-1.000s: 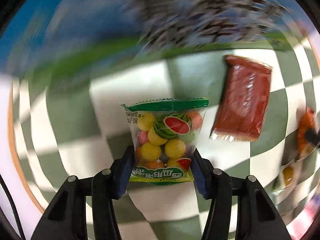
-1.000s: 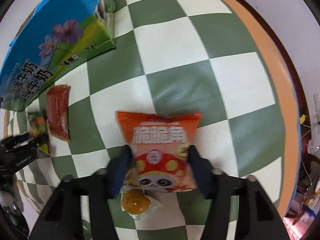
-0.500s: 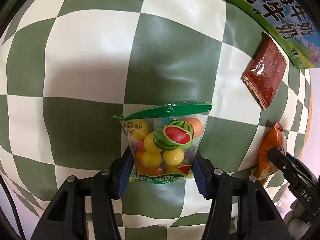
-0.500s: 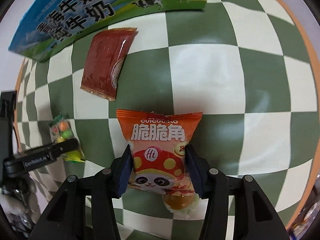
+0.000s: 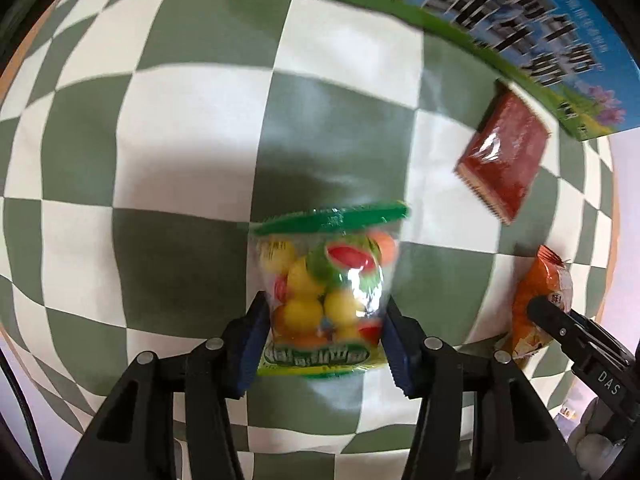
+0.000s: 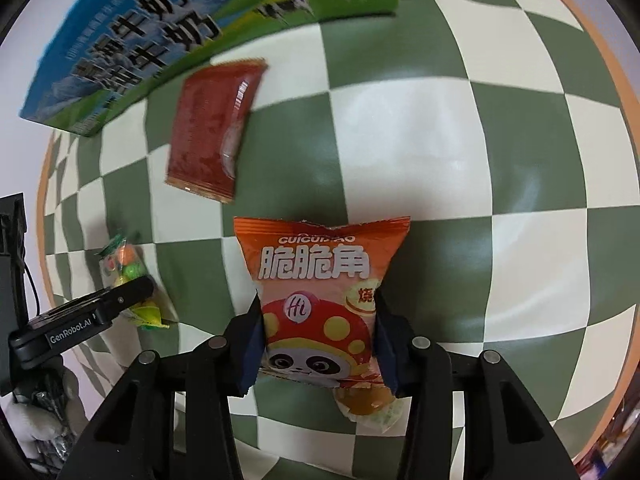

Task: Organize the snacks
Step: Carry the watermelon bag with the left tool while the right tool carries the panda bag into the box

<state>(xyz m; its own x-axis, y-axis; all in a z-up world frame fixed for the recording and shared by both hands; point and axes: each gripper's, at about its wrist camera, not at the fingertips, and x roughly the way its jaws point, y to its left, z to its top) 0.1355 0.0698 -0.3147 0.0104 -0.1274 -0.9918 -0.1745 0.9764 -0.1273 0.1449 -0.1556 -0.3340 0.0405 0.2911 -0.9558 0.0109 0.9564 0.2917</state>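
Green and cream checks cover the tablecloth (image 5: pixel 192 128), and both claws point down over it, each with a snack between its pads. The left gripper (image 5: pixel 324 344) has a clear candy bag (image 5: pixel 328 280) full of yellow, orange and watermelon-print balls; its blue pads press the bag's lower sides and are closing, while the green top seal sticks out past the fingertips. The right gripper (image 6: pixel 318 340) is closing on an orange crisp packet (image 6: pixel 320 280) with a panda drawn on it, pinched low down with the printed upper half standing clear of the fingers. Just below that packet a small round orange sweet in a clear wrapper (image 6: pixel 364 404) peeks out. A dark red sachet (image 6: pixel 212 132) lies flat on the cloth, between the two held snacks and close beside a blue and green milk carton box (image 6: pixel 132 56) at the far edge.
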